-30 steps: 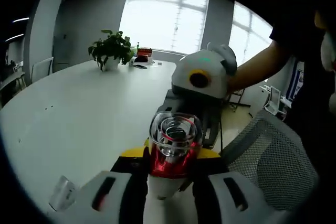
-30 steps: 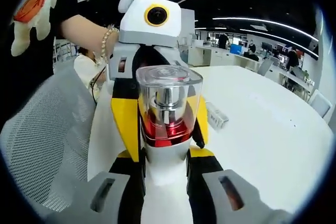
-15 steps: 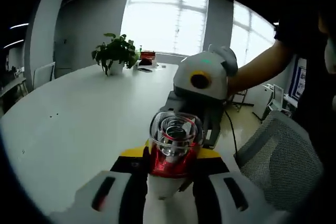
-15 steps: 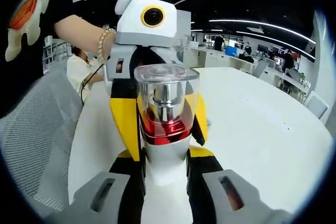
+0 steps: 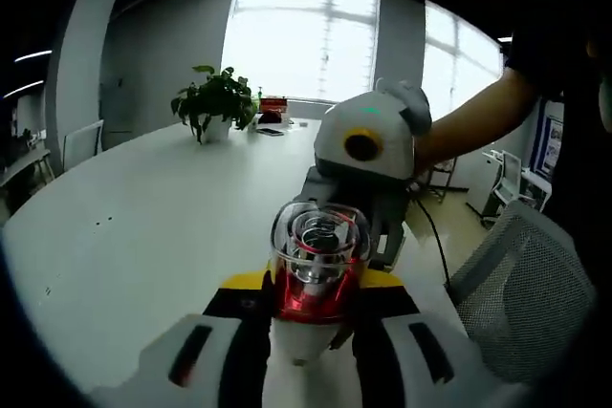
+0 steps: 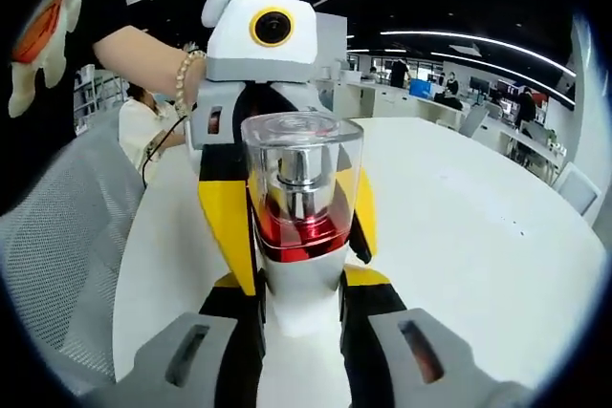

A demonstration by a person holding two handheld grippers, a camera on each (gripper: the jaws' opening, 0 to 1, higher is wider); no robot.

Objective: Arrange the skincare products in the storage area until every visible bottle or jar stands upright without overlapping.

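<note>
Left gripper (image 5: 311, 355): clamped on the white body of the pump bottle (image 5: 316, 269), held above the near edge of the white table (image 5: 143, 226)
Right gripper (image 6: 301, 351): jaws also closed on the same bottle, from the opposite side
Step in hand: likely a two-gripper carry; keep the clear cap up; release one side only once its base sits flat
Left gripper view: potted plant (image 5: 218, 100) at the far edge; windows
Right gripper view: open office; seated person (image 6: 143, 121) beyond the left edge
</note>
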